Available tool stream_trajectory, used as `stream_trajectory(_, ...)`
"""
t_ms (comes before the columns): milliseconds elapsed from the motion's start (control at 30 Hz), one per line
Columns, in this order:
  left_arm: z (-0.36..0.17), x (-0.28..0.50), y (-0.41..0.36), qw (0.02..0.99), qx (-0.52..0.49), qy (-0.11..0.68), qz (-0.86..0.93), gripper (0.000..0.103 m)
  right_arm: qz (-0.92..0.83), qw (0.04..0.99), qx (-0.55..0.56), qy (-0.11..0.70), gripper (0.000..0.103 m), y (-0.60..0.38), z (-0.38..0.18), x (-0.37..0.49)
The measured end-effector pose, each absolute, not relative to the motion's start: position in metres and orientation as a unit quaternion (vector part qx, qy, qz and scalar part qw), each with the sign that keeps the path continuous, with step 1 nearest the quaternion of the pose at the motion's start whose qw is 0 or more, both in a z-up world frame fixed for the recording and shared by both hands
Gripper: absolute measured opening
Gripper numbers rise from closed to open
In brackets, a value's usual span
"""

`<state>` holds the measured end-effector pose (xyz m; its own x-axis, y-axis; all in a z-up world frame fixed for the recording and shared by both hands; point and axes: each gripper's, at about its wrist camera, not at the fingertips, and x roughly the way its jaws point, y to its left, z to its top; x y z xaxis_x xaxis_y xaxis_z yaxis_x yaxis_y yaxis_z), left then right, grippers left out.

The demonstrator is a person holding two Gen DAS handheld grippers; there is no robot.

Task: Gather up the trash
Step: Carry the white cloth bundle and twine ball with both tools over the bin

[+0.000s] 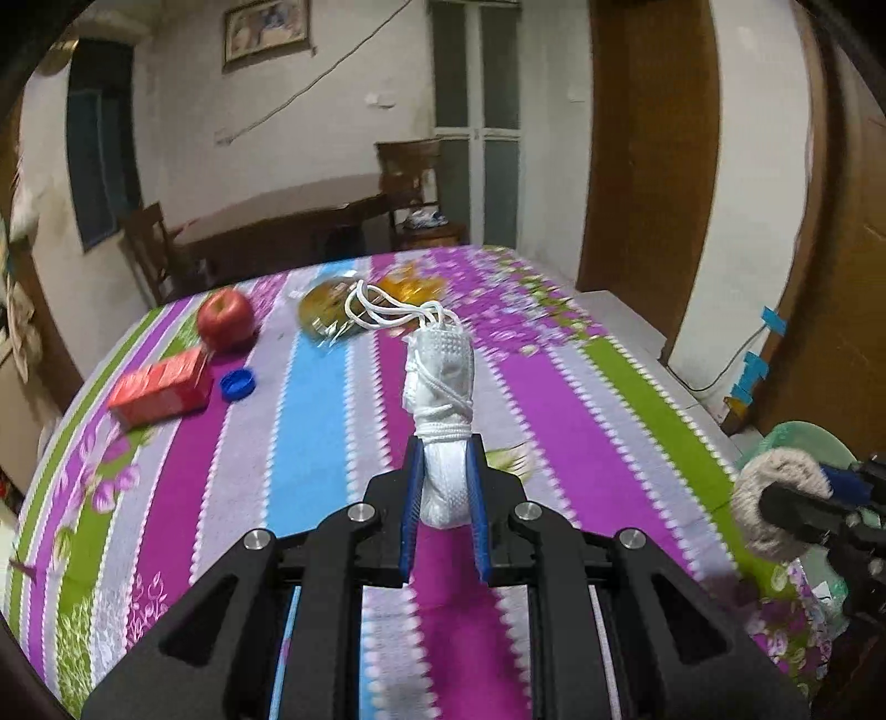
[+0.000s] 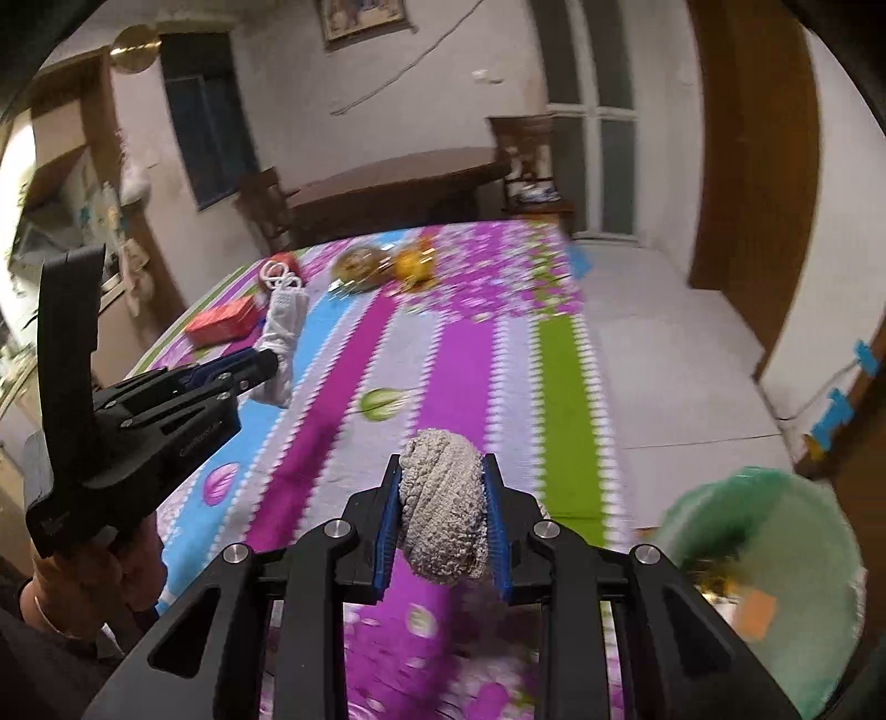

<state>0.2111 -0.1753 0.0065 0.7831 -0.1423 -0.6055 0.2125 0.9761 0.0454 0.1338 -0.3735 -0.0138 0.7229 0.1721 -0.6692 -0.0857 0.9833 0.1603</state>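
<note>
White bundle (image 1: 443,421) clamped between left claw (image 1: 444,498) pads.

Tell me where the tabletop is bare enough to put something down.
The striped cloth is bare through the near middle and its right side, between the red carton and the green bin. The far left end is crowded: apple, blue bottle cap, and crinkled wrappers at the far edge.

Striped floral tablecloth (image 1: 332,421) is spread over the near table. Apple (image 1: 225,319) is seen at its far left, with red box (image 1: 160,391) just in front. Dark wooden table (image 1: 288,221) and chairs (image 1: 145,249) are seen behind. Framed picture (image 1: 266,30) is hung on the wall. Blue tape (image 1: 773,320) is stuck on the right wall.
</note>
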Motion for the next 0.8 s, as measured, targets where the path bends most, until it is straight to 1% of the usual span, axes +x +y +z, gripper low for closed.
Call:
stream_trajectory(367,0.029,0.198,-0.245,0.943,0.102,0.278,-0.152,0.014,-0.026,0.940,0.077,0.332,0.028,-0.441,0.018,0.084)
stream_trajectory(800,0.040,0.181,-0.330,0.931,0.152,0.247,-0.222,0.015,-0.114,0.934,0.072,0.330,0.029,-0.516,0.043,0.036)
